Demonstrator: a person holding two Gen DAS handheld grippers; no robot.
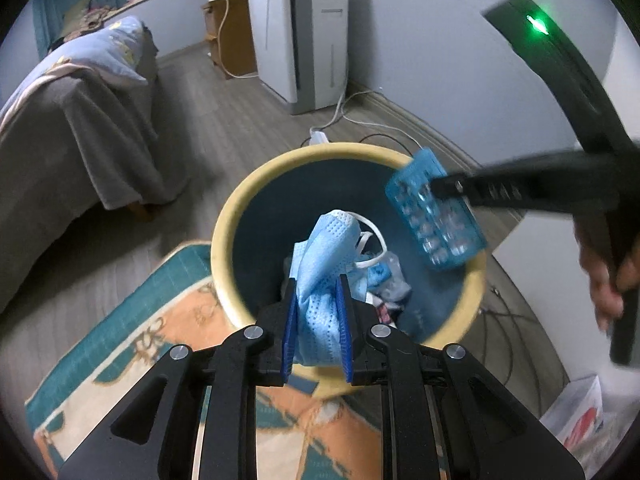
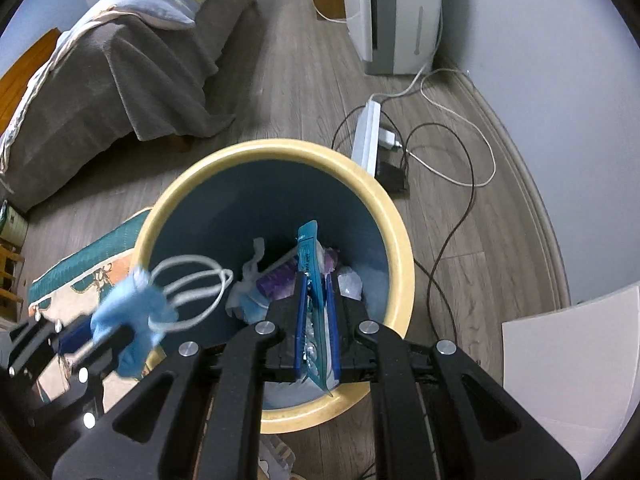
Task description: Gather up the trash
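Blue trash hanging over the bin

Blue face mask is sitting pinched between the left gripper fingers, directly above the yellow-rimmed bin. Just to its right, the right gripper is clamping a blue blister pack over the same opening. Dropping step is under way; next, both need loosening so the pieces fall inside.

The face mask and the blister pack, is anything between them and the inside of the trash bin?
Nothing visible. The face mask and blister pack hang over the open trash bin, which has no lid.
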